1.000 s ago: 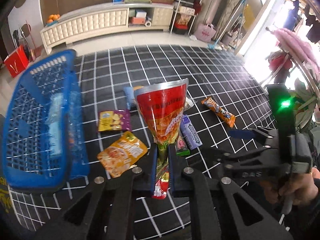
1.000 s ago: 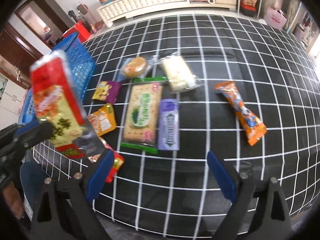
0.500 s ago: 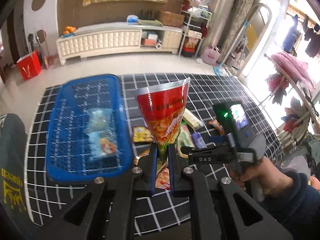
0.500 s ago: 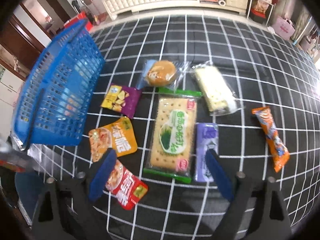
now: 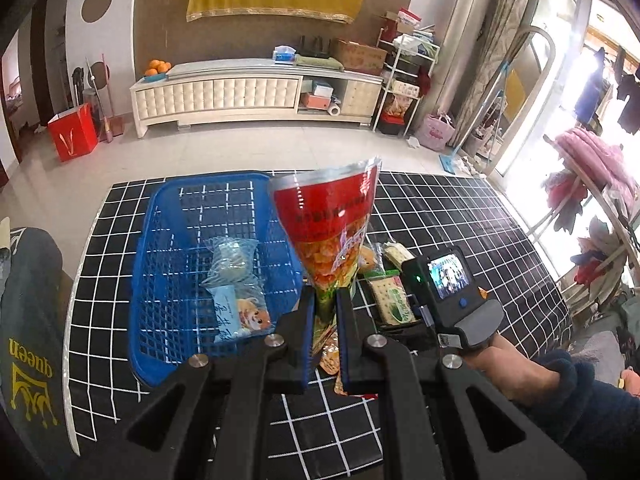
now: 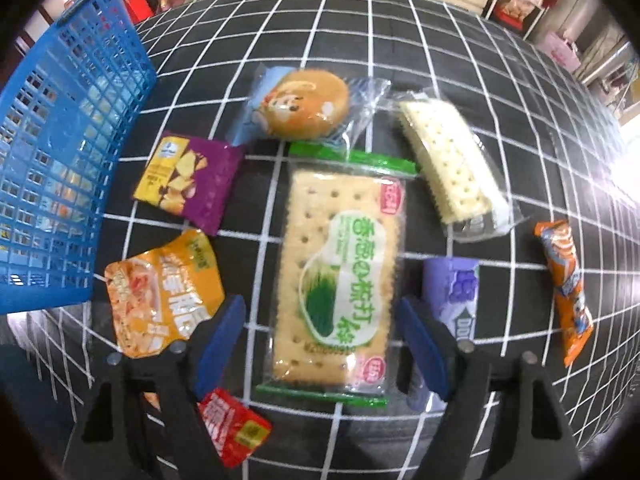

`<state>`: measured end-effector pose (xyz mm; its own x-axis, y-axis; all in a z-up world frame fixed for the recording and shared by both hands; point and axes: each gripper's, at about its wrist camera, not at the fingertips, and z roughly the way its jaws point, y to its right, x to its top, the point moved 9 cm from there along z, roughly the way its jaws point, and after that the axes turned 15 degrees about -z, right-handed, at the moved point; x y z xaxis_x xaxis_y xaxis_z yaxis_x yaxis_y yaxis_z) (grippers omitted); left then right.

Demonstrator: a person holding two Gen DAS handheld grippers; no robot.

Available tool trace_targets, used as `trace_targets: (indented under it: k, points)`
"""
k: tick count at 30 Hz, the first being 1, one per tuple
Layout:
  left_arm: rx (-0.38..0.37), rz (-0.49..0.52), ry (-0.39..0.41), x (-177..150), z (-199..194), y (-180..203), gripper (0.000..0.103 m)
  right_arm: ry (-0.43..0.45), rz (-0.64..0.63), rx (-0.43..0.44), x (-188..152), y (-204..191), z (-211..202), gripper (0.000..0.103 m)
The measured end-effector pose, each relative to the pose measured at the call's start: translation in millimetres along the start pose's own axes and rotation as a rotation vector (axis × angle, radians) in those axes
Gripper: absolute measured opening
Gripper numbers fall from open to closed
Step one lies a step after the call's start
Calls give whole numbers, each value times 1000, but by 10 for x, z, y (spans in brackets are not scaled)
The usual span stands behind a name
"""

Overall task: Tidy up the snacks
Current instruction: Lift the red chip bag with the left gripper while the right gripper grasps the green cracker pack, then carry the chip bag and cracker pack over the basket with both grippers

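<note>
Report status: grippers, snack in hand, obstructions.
Left gripper shut on red snack bag, beside blue basket. Right gripper open over cracker pack. Nothing blocking.

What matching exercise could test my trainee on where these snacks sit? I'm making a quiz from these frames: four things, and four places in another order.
Things:
1. red snack bag
2. green-edged cracker pack
3. orange bar
4. blue basket

Places:
A. far right on the cloth
B. between the open right gripper fingers
C. clamped in the left gripper
D. left edge, right wrist view

Pairs: 1-C, 2-B, 3-A, 4-D
</note>
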<state>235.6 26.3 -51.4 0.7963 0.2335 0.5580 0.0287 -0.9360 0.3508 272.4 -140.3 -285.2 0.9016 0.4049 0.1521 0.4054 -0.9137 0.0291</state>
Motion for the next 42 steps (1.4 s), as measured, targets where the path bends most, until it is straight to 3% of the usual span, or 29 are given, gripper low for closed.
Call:
trace_targets:
  k: [1, 2, 8, 13, 20, 26, 34, 42]
  points:
    - [1, -3, 0, 12, -2, -16, 9, 9, -6, -19, 15, 11, -20, 61]
    - [4, -7, 1, 27, -15, -30, 9, 14, -8, -15, 36, -6, -27, 59]
    - [8, -35, -7, 59, -13, -165, 9, 54, 10, 14, 25, -48, -180, 58]
    - [11, -47, -9, 52, -51, -271, 9, 155, 12, 25, 39, -110, -599, 58]
    - [27, -55, 3, 145, -147, -373, 9, 306, -56, 49, 285, -463, -1387, 58]
    - [38, -40, 19, 239, -235, -434, 9, 387, -125, 77, 570, -768, -1793, 58]
    - [57, -60, 4, 335, -164, -676, 9, 410, -208, 102, 880, -1198, -1901, 58]
    - [98, -79, -65, 395, 160, -960, 10, 373, -220, 131, 1085, -1354, -1687, 58]
